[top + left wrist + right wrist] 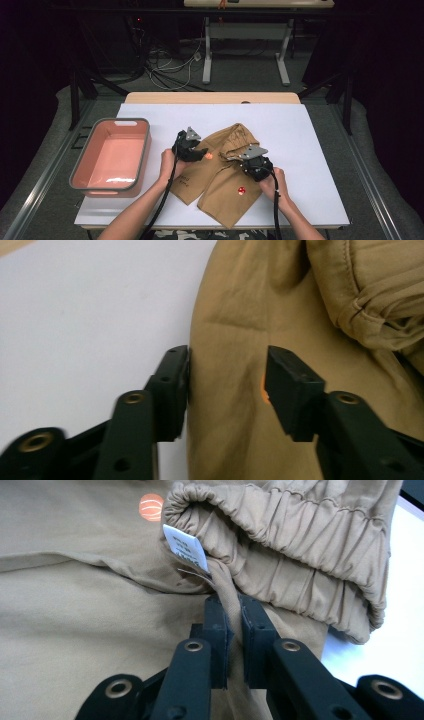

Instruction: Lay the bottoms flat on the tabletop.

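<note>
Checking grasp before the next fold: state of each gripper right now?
Left gripper: open, jaws astride the edge of the tan shorts, pads not pressing.
Right gripper: shut on a fold of the tan shorts beside the white label.

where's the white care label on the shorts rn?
Right gripper view, upper centre: the white label hangs off the elastic waistband, just above the right gripper.

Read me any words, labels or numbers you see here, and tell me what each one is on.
White tag inside the waistband of the tan shorts: printed lines, too small and blurred to read.
Dark handwriting on the left leg of the shorts: too small to read.
No other text is visible.
</note>
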`<state>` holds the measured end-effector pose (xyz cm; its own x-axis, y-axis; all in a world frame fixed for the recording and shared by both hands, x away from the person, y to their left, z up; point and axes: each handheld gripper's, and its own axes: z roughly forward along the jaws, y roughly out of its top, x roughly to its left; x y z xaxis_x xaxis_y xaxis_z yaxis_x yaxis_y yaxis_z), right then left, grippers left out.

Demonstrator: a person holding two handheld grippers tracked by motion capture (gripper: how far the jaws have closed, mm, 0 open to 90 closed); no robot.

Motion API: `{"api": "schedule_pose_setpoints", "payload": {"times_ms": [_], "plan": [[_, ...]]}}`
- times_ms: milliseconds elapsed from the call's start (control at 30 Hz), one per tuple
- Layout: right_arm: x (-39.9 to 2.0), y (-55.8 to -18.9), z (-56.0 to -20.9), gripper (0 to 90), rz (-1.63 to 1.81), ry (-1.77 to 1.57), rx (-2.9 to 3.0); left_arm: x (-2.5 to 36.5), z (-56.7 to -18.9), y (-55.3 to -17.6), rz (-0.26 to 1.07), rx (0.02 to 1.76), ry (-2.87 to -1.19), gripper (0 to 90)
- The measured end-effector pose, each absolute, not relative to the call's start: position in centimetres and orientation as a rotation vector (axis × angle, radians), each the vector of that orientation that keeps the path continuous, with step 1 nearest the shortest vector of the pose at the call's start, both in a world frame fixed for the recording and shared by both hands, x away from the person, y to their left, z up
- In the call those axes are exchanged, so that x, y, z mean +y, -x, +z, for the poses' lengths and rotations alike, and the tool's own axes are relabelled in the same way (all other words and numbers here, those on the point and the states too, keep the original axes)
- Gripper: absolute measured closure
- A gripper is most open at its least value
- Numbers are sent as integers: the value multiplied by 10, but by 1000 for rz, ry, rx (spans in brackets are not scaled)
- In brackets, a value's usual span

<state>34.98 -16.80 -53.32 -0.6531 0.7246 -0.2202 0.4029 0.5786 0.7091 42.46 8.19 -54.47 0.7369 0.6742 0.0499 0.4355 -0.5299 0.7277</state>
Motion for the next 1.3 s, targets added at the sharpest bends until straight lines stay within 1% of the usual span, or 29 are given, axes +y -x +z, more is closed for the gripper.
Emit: {"api": "schedule_pose_setpoints", "payload": {"times_ms": [67,133,200,233,600,1033,1300], "plan": [[-169,-349,-533,838,868,-900,2298,80,-547,-425,421,826,-2231,693],[-170,-349,-532,838,868,-897,2302,80,-548,-425,418,813,-2255,785],[-171,-350,-532,838,875,-902,2295,81,-550,-424,427,802,-2257,851],[-171,-350,-532,838,874,-906,2294,81,-551,-423,421,801,-2258,869],[-174,-348,-528,840,889,-912,2259,100,-553,-406,461,830,-2191,884],[-189,-351,-524,843,919,-984,2164,118,-554,-379,479,843,-2216,883],[-204,-359,-528,842,929,-1059,2134,119,-556,-375,480,840,-2239,880]]}}
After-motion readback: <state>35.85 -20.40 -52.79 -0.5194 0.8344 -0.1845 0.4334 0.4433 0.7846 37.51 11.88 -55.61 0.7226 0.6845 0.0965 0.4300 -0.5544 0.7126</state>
